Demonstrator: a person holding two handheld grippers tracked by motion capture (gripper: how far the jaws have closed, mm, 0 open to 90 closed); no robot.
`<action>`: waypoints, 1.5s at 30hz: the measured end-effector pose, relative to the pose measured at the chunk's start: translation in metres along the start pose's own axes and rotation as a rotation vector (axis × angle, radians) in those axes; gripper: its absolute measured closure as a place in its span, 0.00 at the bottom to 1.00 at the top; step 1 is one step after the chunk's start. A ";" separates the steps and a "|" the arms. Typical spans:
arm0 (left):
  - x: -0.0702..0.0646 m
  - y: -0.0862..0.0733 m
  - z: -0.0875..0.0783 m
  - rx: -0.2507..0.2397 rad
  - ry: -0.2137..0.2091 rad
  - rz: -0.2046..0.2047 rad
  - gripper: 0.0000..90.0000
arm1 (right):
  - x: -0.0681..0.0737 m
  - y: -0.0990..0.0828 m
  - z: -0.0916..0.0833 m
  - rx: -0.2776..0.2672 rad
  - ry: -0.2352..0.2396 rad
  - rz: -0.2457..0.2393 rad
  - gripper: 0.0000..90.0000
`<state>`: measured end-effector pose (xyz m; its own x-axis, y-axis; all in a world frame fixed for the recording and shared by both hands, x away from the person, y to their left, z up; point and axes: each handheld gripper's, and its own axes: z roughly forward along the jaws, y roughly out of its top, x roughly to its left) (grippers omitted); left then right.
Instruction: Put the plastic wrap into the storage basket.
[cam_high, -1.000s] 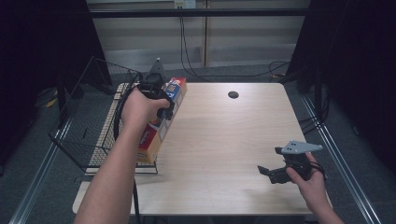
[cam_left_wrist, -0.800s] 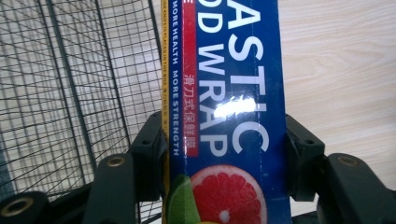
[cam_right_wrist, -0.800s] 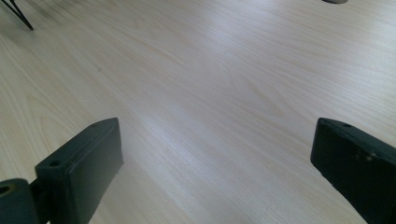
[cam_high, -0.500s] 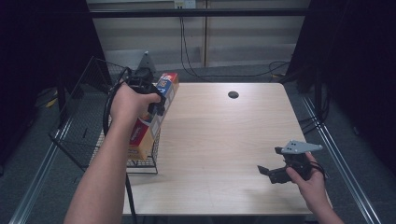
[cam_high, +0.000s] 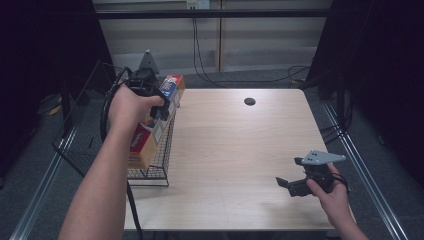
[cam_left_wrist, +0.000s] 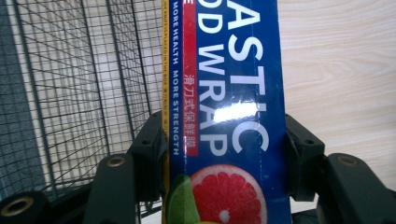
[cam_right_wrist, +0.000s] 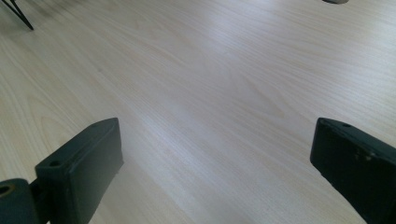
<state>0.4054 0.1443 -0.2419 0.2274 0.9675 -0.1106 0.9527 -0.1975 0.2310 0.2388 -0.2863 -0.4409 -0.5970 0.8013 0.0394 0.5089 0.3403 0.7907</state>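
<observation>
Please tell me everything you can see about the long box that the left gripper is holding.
The long cardboard box of plastic food wrap is dark blue with white letters, a red strip with Chinese characters, a yellow edge and a grapefruit picture. The black left gripper is shut on it, jaws pressing on both long sides. In the high view it lies slanted over the black wire basket at the table's left edge; whether it touches the basket is unclear.

Left arm is reaching forward up the left side, left gripper (cam_high: 159, 102) clamping both jaws hard against what sits between them. Right hand (cam_high: 332, 192) is resting low at the near right, right gripper (cam_high: 285, 184) pointing left, jaws spread wide.
</observation>
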 end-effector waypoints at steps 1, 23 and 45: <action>0.002 0.000 -0.001 -0.002 -0.006 -0.003 0.49 | 0.000 0.000 0.000 0.000 0.000 -0.001 0.02; 0.028 -0.007 -0.013 -0.018 0.024 -0.058 0.49 | 0.001 0.001 0.000 0.001 0.006 -0.004 0.02; 0.057 -0.014 -0.022 -0.035 0.045 -0.113 0.49 | 0.001 0.000 0.001 0.001 0.002 -0.006 0.02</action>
<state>0.4006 0.2055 -0.2296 0.1084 0.9896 -0.0947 0.9640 -0.0815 0.2529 0.2388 -0.2845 -0.4412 -0.6012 0.7983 0.0357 0.5059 0.3457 0.7903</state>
